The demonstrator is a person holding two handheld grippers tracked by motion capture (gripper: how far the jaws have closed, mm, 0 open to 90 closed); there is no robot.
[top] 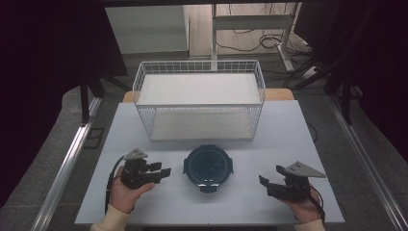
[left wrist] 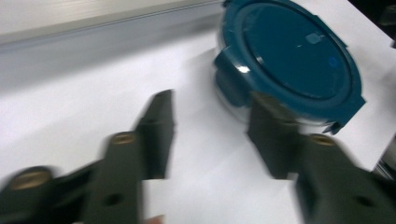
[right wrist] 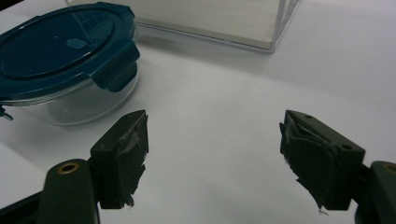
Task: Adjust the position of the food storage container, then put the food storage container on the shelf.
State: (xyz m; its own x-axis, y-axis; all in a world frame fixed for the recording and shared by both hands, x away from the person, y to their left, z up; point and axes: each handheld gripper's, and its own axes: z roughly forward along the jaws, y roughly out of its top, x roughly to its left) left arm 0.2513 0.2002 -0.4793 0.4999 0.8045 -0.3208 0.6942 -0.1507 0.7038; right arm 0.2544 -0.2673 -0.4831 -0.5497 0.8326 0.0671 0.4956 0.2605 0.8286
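A round glass container with a dark teal clip-on lid (top: 209,166) sits on the white table, near the front and in the middle. My left gripper (top: 162,170) lies just to its left, pointing at it, held in a hand with a cream sleeve. In the left gripper view the jaws (left wrist: 212,135) stand apart over bare table, and the container (left wrist: 292,56) is just beyond them, blurred. My right gripper (top: 270,173) rests to the container's right, open. In the right gripper view its worn pads (right wrist: 212,140) are wide apart with nothing between them, and the container (right wrist: 56,46) is at the upper left.
A white wire basket (top: 199,105) with two shelf levels stands at the back of the table (top: 288,134), directly behind the container; its corner (right wrist: 261,28) appears in the right gripper view. Dark curtains, a desk frame and cables lie beyond the table.
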